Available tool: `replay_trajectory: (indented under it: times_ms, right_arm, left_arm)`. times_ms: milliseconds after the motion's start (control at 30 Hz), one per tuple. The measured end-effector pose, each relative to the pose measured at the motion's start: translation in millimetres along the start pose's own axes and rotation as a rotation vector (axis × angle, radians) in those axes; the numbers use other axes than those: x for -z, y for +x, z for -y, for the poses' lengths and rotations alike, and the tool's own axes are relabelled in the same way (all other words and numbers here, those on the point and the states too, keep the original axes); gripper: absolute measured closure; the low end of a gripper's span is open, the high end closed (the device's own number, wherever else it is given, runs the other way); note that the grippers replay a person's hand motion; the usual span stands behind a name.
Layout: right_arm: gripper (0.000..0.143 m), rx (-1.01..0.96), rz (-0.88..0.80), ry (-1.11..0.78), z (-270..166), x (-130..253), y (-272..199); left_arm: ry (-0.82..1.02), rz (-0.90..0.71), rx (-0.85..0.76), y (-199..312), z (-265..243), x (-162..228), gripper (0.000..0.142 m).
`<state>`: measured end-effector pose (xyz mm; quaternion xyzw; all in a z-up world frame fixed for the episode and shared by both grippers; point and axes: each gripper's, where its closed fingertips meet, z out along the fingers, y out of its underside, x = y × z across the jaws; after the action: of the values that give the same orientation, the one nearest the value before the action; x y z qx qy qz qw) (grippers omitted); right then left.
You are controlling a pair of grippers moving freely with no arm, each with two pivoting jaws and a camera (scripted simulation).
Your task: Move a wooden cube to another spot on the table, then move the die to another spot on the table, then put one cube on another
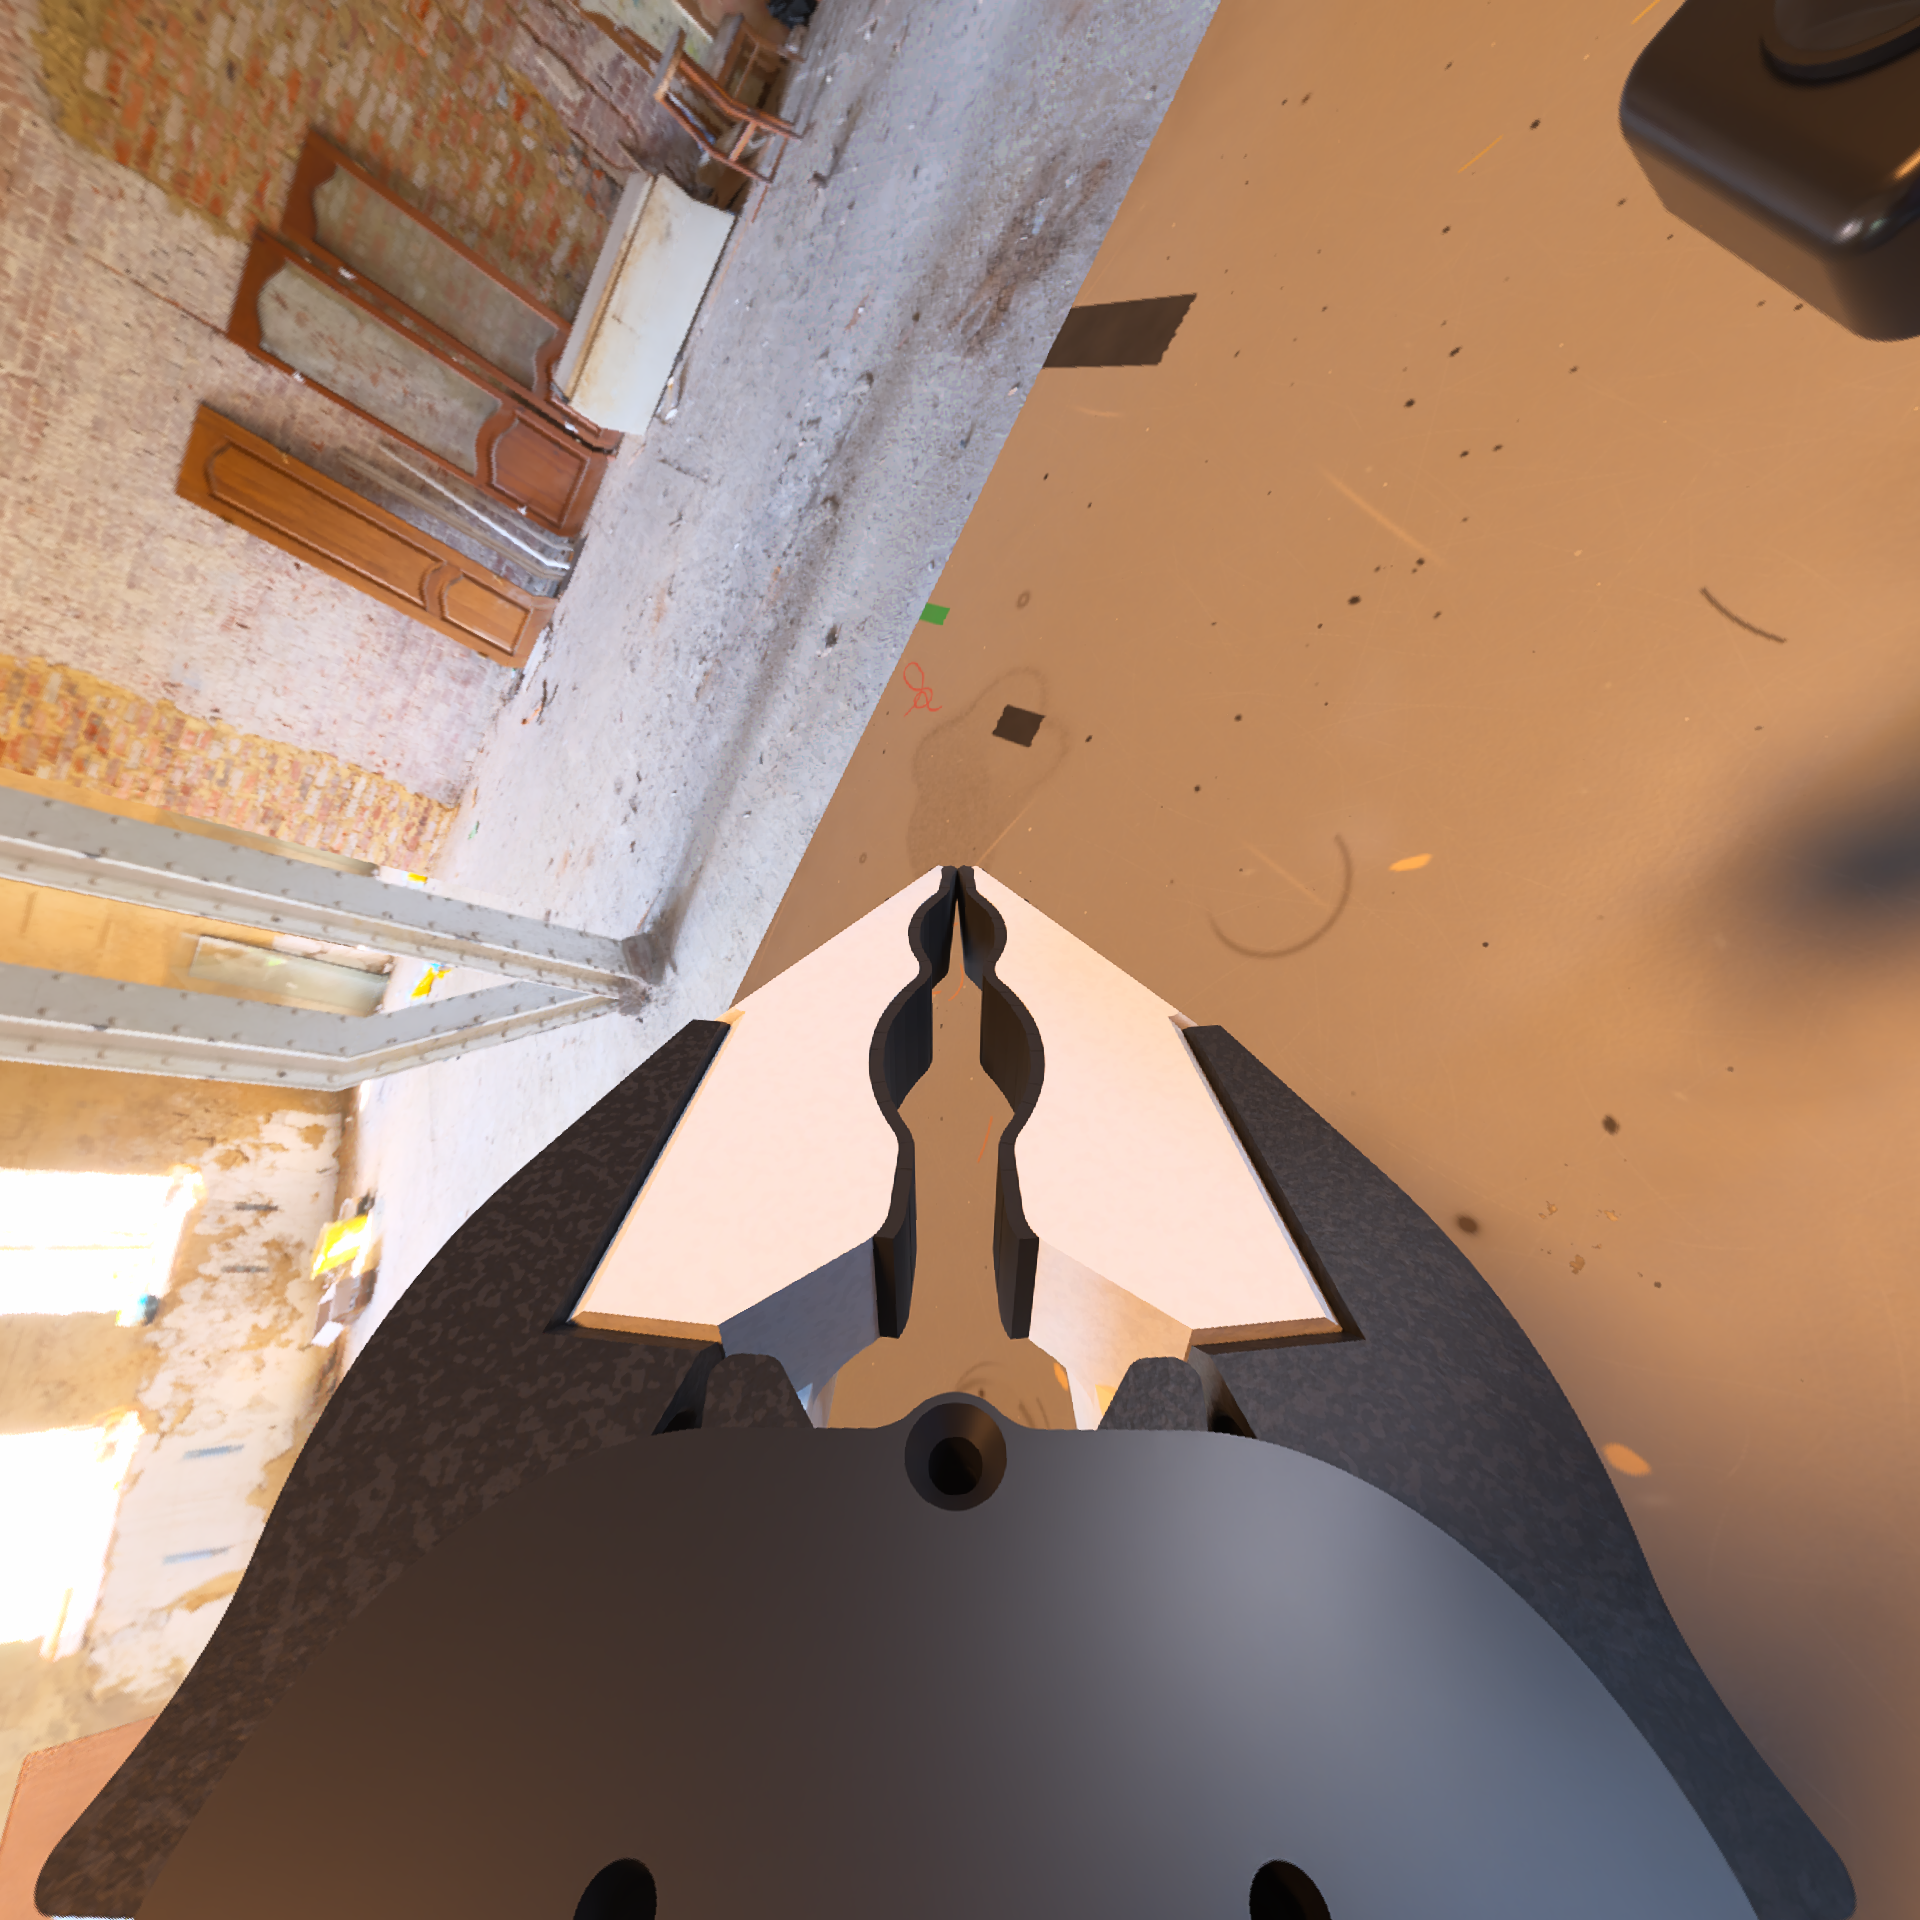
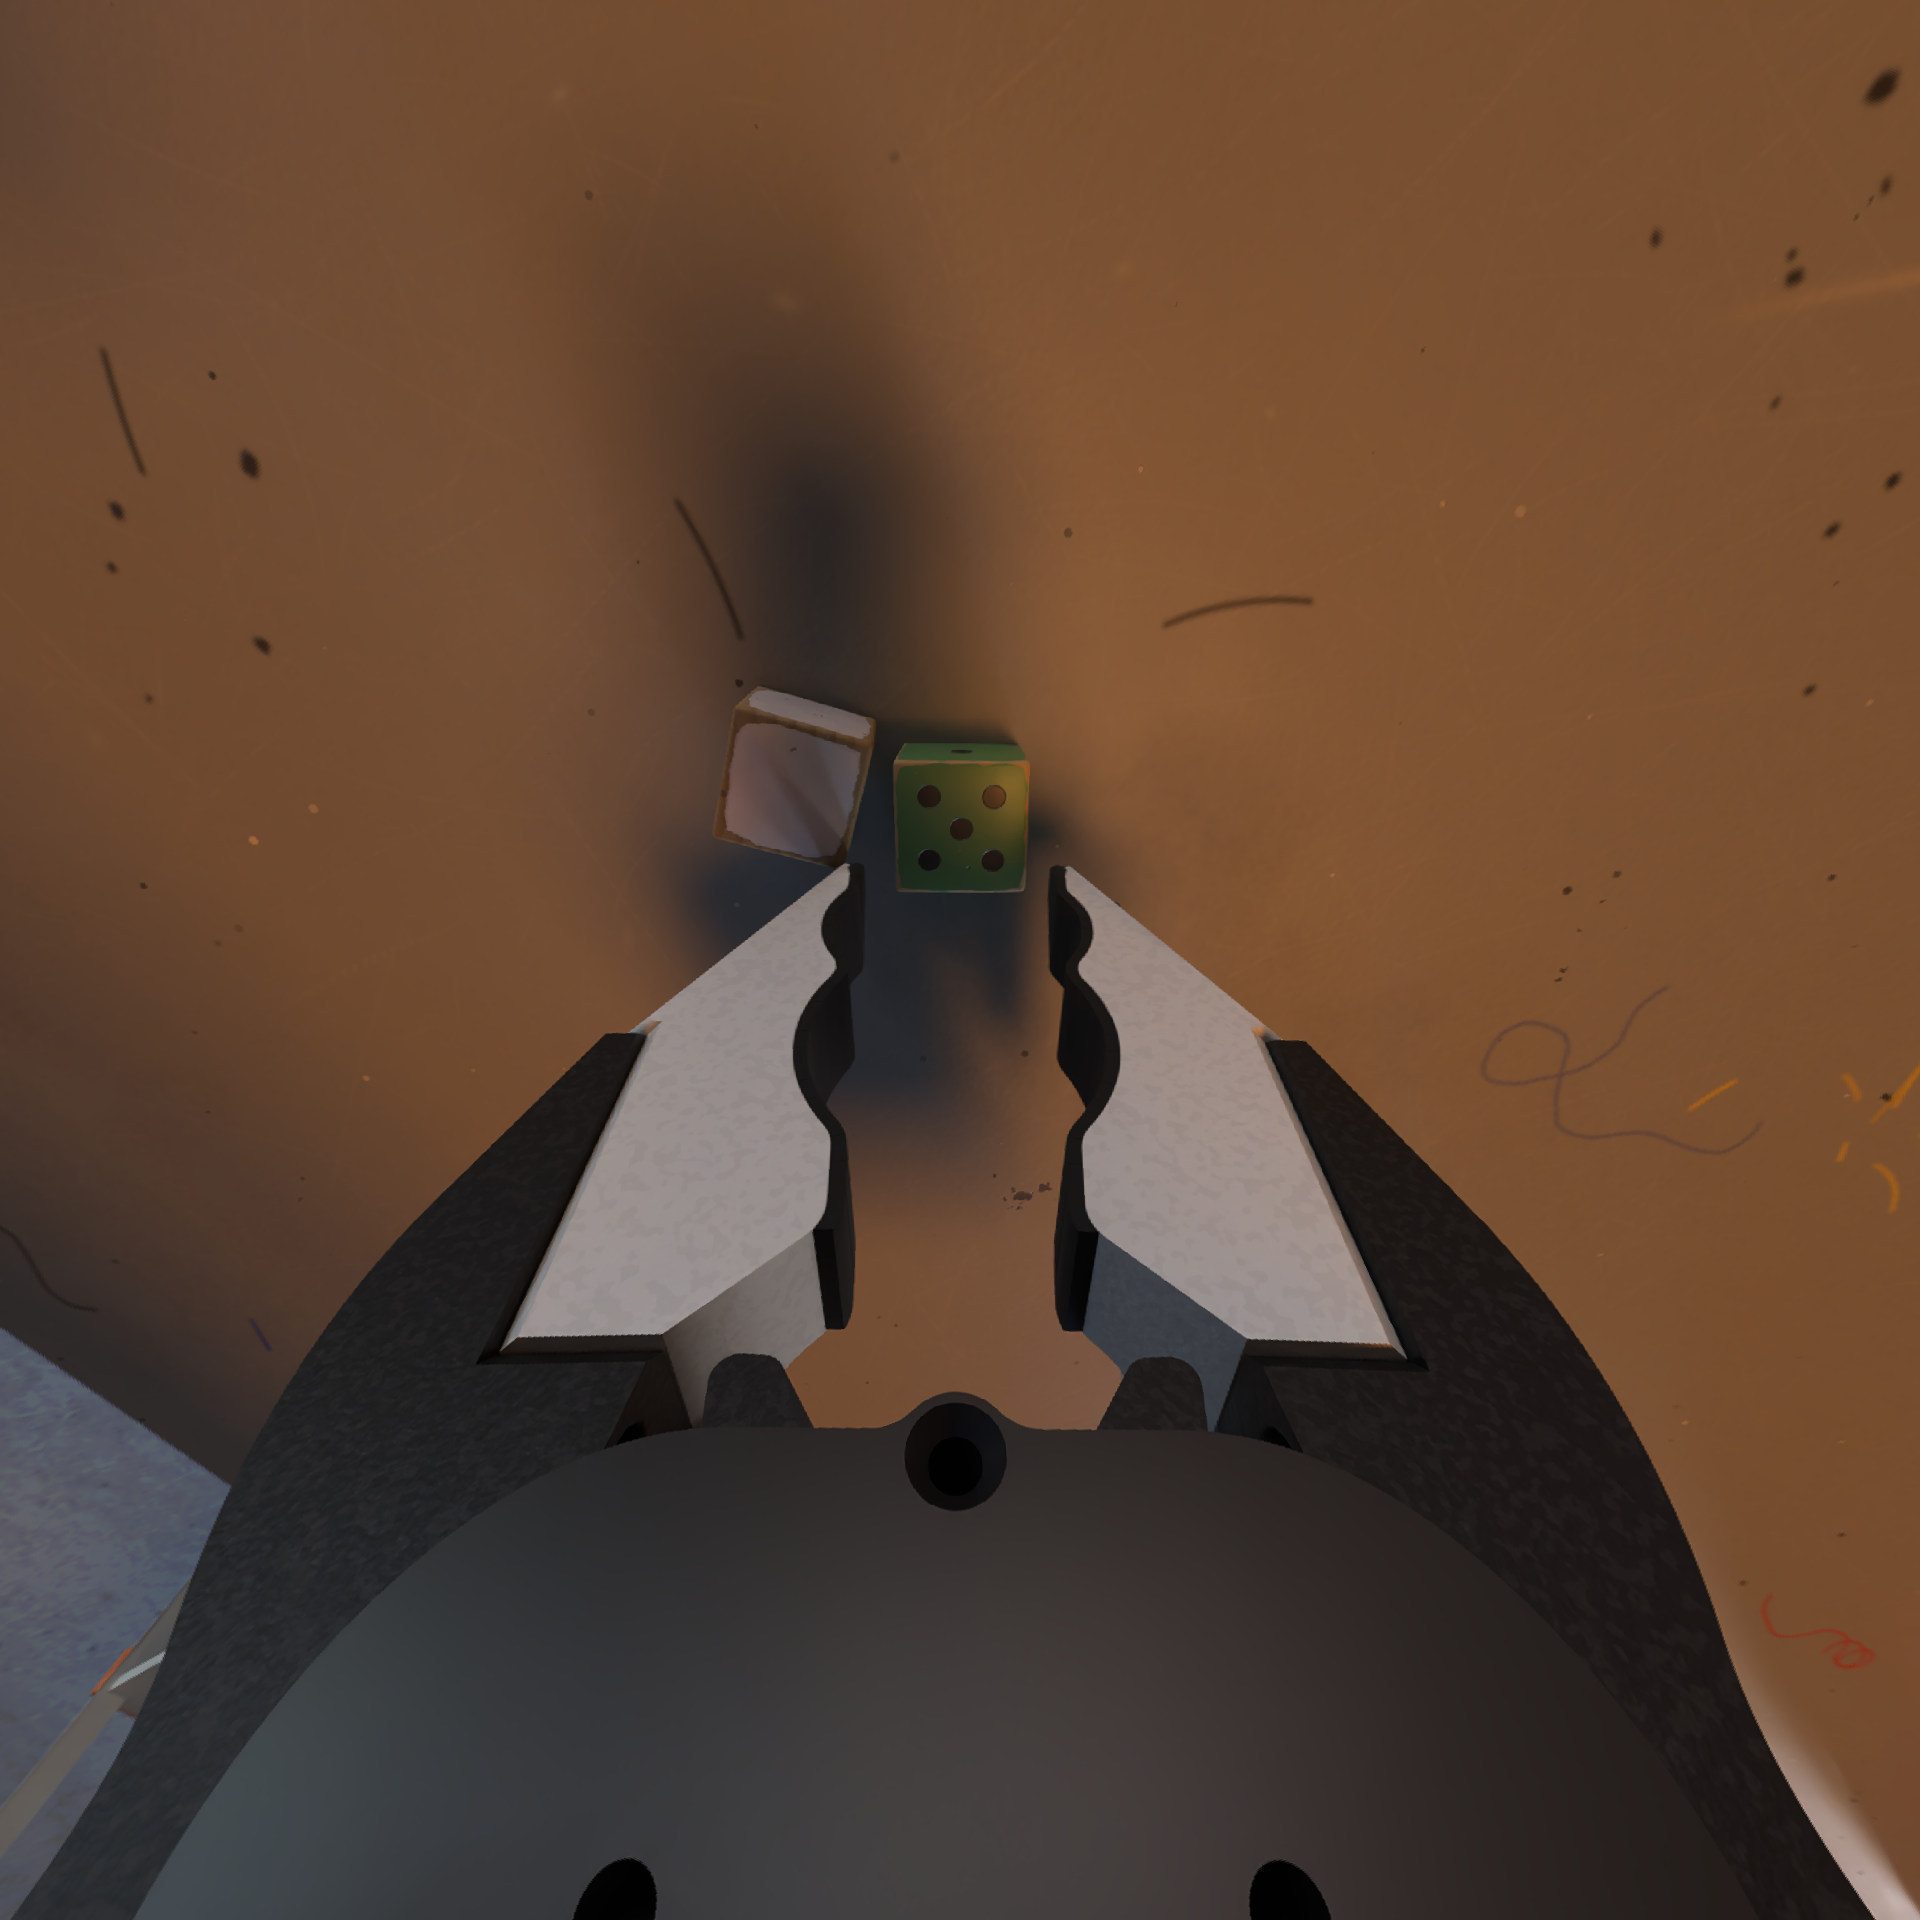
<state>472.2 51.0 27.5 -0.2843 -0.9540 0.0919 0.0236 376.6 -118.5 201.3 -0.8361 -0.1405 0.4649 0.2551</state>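
Observation:
In the right wrist view a green die [image 2: 961, 819] with dark pips lies on the brown table [image 2: 1455, 520], and a pale wooden cube [image 2: 795, 777] with worn brown edges sits close to its left, turned at an angle. My right gripper [image 2: 956, 883] is open and empty, looking down on them, with the die just beyond the gap between the fingertips. My left gripper [image 1: 957, 878] is shut and empty over the brown table [image 1: 1455, 727] near its edge. No cube or die shows in the left wrist view.
In the left wrist view a dark rounded body, probably the other gripper [image 1: 1787, 156], shows at the top right. The table edge runs diagonally, with a concrete floor [image 1: 727, 520], wooden door panels [image 1: 405, 395] and a brick wall beyond. Floor [image 2: 73, 1455] also shows bottom left in the right wrist view.

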Motion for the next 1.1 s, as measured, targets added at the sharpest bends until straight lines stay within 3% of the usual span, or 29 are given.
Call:
replay_trajectory:
  times_ms: [67, 267, 500, 667, 900, 1100]
  right_arm:
    - [0.118, 0.014, -0.005, 0.006, 1, -1, 1]
    - [0.117, 0.016, -0.045, 0.068, 8, 8, 7]
    - [0.117, -0.064, -0.208, 0.334, 1, 103, 34]
    - [0.117, -0.227, -0.34, 0.376, -60, 156, 65]
    - [0.117, -0.491, -0.332, 0.099, -171, 135, 103]
    - [0.117, -0.516, -0.23, 0.003, -203, 110, 105]
  left_arm:
    - [-0.002, -0.003, -0.006, 2, 0, -1, 0.142]
    - [-0.006, -0.008, -0.022, 5, 1, -2, 0.142]
    - [-0.019, -0.011, -0.032, 6, -1, -3, 0.142]
    - [-0.008, -0.011, -0.032, 6, 1, 1, 0.142]
    - [-0.017, -0.016, -0.04, 8, 1, 2, 0.142]
    - [-0.026, -0.024, -0.054, 11, 0, 1, 0.142]
